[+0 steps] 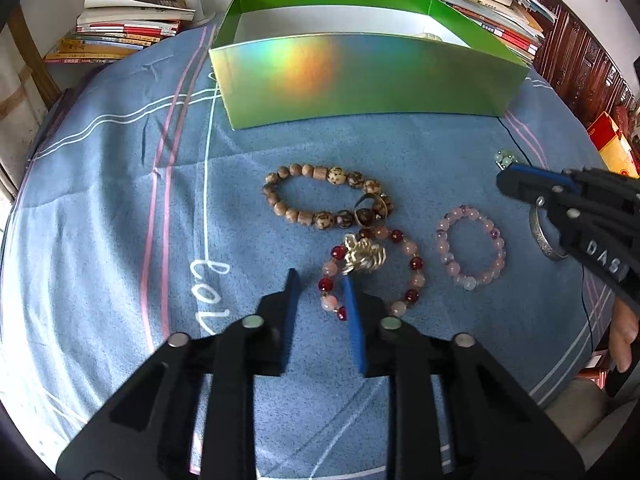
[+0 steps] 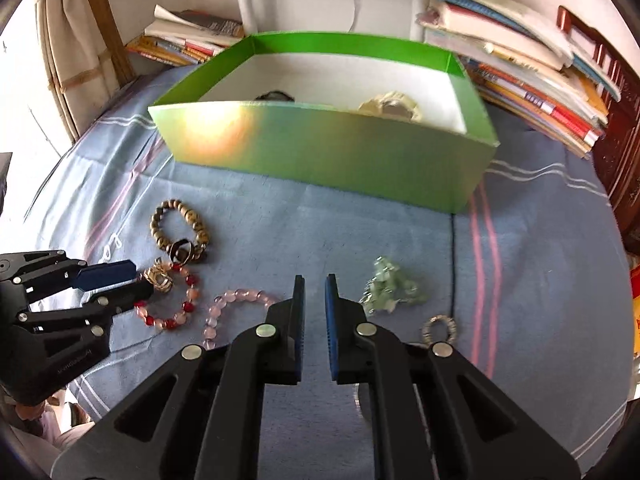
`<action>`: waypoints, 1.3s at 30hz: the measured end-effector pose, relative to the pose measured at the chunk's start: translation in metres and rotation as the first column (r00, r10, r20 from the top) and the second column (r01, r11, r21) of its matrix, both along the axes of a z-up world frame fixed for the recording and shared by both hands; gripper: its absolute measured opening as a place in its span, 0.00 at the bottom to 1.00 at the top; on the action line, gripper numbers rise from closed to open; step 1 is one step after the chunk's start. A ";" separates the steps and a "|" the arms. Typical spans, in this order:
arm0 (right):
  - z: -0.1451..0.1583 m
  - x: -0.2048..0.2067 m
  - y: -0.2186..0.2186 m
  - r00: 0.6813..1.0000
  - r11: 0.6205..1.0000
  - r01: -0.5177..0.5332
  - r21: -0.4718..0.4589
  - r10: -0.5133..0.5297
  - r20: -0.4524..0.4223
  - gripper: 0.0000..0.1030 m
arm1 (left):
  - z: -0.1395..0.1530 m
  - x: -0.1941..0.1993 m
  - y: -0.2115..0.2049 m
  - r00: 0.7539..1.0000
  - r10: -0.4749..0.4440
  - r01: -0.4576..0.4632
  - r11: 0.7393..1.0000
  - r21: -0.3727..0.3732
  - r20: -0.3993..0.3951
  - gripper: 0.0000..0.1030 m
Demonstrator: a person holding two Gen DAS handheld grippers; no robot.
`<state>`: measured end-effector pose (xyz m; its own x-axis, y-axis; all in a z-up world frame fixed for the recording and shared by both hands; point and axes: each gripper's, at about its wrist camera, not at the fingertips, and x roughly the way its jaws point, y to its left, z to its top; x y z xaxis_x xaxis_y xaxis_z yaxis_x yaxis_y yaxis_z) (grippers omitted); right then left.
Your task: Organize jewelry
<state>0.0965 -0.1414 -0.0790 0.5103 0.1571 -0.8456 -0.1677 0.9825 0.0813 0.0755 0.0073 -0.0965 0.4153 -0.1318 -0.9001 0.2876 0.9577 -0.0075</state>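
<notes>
The green box [image 2: 328, 160] stands open at 12 o'clock on the blue-clothed counter [image 1: 120, 208], holding a dark piece [image 2: 275, 96] and a pale bracelet [image 2: 390, 106]. Left to right lie the wooden bead bracelet [image 1: 320, 194], red-and-pink bracelet [image 1: 372, 276] with its gold charm [image 1: 364, 258], and pink bracelet [image 1: 474, 248]. Left gripper [image 1: 320, 292] jaws released around red beads; right gripper [image 2: 314, 292] jaws parted, empty.

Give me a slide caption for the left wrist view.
Open left gripper poised at the red-and-pink bead bracelet with gold charm, green box behind.
</notes>
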 end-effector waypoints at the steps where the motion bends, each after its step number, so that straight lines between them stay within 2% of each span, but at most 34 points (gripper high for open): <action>1: -0.001 -0.001 0.000 1.000 1.000 -0.009 0.000 0.009 -0.008 0.10 | 0.000 0.000 0.001 1.000 0.003 -0.003 1.000 -0.008 -0.001 0.12; 2: -0.002 -0.002 0.002 1.000 1.000 -0.015 -0.001 0.015 -0.012 0.10 | 0.000 0.001 0.003 1.000 0.006 -0.006 1.000 -0.016 -0.005 0.08; 9: -0.011 -0.006 0.019 0.996 0.996 -0.085 -0.011 0.084 -0.043 0.11 | 0.019 0.001 0.005 0.999 -0.008 0.010 0.998 -0.061 0.042 0.08; 12: -0.015 -0.006 0.023 0.994 0.995 -0.097 -0.016 0.096 -0.051 0.23 | 0.024 0.002 0.003 0.998 -0.018 0.021 0.998 -0.059 0.054 0.08; 16: -0.016 -0.008 0.029 0.992 0.993 -0.118 -0.026 0.117 -0.049 0.30 | 0.023 0.002 -0.001 0.998 -0.027 0.030 0.998 -0.060 0.051 0.08; 20: -0.017 -0.010 0.034 0.991 0.989 -0.133 -0.063 0.131 -0.040 0.30 | 0.017 0.005 -0.001 0.999 -0.024 0.026 0.998 -0.053 0.033 0.09; 23: -0.016 -0.010 0.032 0.990 0.989 -0.135 -0.060 0.132 -0.040 0.29 | 0.012 0.007 0.001 1.000 -0.013 0.014 0.998 -0.057 0.020 0.10; 27: -0.017 -0.010 0.031 0.990 0.989 -0.135 -0.063 0.132 -0.040 0.29 | 0.011 0.006 0.003 1.000 -0.009 0.011 0.999 -0.050 0.022 0.18; 32: -0.017 -0.011 0.029 0.991 0.989 -0.132 -0.061 0.130 -0.041 0.29 | 0.011 0.001 0.009 1.000 -0.002 0.003 0.999 -0.041 0.016 0.18; 36: -0.016 -0.012 0.028 0.991 0.990 -0.124 -0.066 0.121 -0.047 0.29 | 0.012 -0.001 0.014 1.000 0.002 -0.002 0.998 -0.065 -0.001 0.18; 39: -0.013 -0.015 0.026 0.992 0.990 -0.125 -0.062 0.122 -0.043 0.29 | 0.020 -0.007 0.018 1.000 -0.020 0.020 0.993 -0.115 0.004 0.20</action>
<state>0.0819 -0.1156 -0.0923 0.4571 0.1611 -0.8747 -0.2860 0.9579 0.0270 0.0686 0.0257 -0.0764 0.4145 -0.2423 -0.8772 0.3069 0.9447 -0.1159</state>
